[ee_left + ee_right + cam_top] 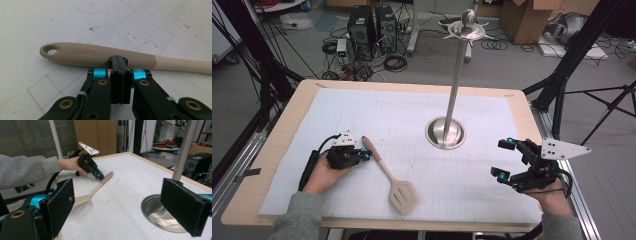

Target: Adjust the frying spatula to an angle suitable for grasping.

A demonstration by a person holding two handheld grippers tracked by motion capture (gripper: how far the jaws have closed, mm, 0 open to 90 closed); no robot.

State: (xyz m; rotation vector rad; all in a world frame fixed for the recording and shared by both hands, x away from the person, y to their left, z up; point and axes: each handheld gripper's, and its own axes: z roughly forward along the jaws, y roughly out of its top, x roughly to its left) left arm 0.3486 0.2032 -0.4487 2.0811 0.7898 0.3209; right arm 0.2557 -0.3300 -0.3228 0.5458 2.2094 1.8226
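Observation:
A beige spatula [384, 170] lies flat on the white gridded mat [377, 107], handle toward the far left, slotted head toward the near edge. My left gripper [363, 155] rests on the mat beside the handle end, shut with nothing between its jaws. In the left gripper view the closed tips [119, 65] sit right against the near side of the handle [82, 53], which is marked SUPOR. My right gripper [503, 158] hovers open at the table's right side. Its pads [60, 205] stand wide apart, and beyond them are the spatula [103, 181] and the left gripper [99, 175].
A tall metal stand with a round base [445, 132] and a thin pole [457, 85] rises right of centre; its base [160, 212] lies close to my right gripper. The wooden table edge [287, 125] frames the mat. Computers, cables and boxes sit on the floor behind.

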